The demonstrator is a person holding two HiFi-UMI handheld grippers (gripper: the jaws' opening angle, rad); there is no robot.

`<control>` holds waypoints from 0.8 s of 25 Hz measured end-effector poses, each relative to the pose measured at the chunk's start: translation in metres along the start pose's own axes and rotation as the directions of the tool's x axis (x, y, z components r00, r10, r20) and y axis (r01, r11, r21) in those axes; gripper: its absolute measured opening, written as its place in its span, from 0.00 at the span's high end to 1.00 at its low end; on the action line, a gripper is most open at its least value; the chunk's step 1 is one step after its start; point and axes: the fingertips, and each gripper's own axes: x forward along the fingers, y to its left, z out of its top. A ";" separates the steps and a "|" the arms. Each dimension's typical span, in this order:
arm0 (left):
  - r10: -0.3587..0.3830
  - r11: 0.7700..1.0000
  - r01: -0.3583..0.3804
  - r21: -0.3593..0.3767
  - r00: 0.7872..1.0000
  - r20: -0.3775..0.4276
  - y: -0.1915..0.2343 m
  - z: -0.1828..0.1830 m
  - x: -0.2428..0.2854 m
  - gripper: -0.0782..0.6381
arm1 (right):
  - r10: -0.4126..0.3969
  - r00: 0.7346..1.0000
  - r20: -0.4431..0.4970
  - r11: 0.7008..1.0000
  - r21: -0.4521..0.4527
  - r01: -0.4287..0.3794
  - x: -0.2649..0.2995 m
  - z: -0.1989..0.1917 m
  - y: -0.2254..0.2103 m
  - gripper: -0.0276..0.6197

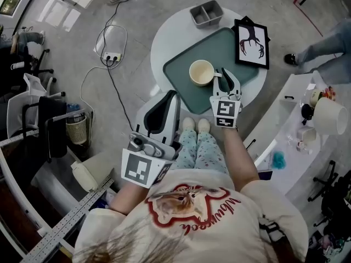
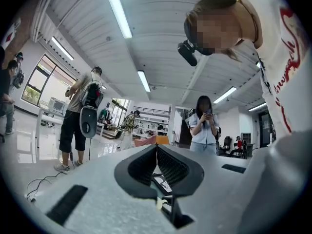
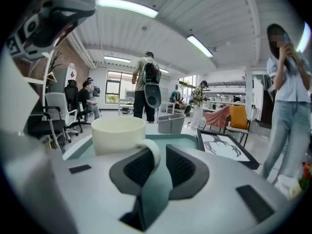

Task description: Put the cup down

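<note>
A cream cup (image 1: 201, 72) stands upright on the green tray (image 1: 186, 92) on the round white table. My right gripper (image 1: 225, 76) is just right of the cup, open, its jaws on either side of the cup's handle. In the right gripper view the cup (image 3: 118, 133) rests on the tray (image 3: 187, 141); its handle lies against the left jaw of the right gripper (image 3: 158, 156), with a gap to the other jaw. My left gripper (image 1: 171, 96) is held near the person's lap, off the table. In its own view the left gripper (image 2: 157, 149) is shut and empty.
A grey divided bin (image 1: 207, 13) and a framed antler picture (image 1: 252, 43) sit at the far side of the white table (image 1: 167, 37). A white counter (image 1: 296, 141) with cups is at the right. A power strip (image 1: 112, 55) lies on the floor. People stand around.
</note>
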 end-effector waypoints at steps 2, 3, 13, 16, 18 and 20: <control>-0.008 1.000 0.008 -0.007 1.000 -0.005 0.000 -0.003 0.002 0.87 | 0.003 1.000 -0.012 0.999 0.044 -0.003 -0.002 -0.002 -0.001 0.89; -0.014 1.000 0.014 -0.011 1.000 -0.006 -0.001 -0.004 0.003 0.87 | 0.003 1.000 -0.022 0.998 0.065 -0.001 -0.003 -0.004 -0.002 0.89; -0.060 0.998 0.060 -0.004 0.998 0.000 -0.001 -0.006 0.002 0.87 | -0.046 0.999 -0.021 0.982 0.183 0.049 -0.029 -0.009 -0.003 0.89; -0.064 0.998 0.064 -0.016 0.998 -0.009 0.001 -0.011 0.001 0.87 | -0.048 0.998 -0.035 0.979 0.197 0.054 -0.037 -0.016 0.000 0.89; -0.071 0.997 0.071 -0.020 0.997 -0.011 0.000 -0.013 0.001 0.87 | -0.055 0.997 -0.048 0.978 0.201 0.064 -0.042 -0.023 0.000 0.89; -0.083 0.996 0.083 -0.019 0.997 -0.010 -0.002 -0.013 0.003 0.87 | -0.057 0.997 -0.047 0.980 0.186 0.065 -0.044 -0.026 0.001 0.89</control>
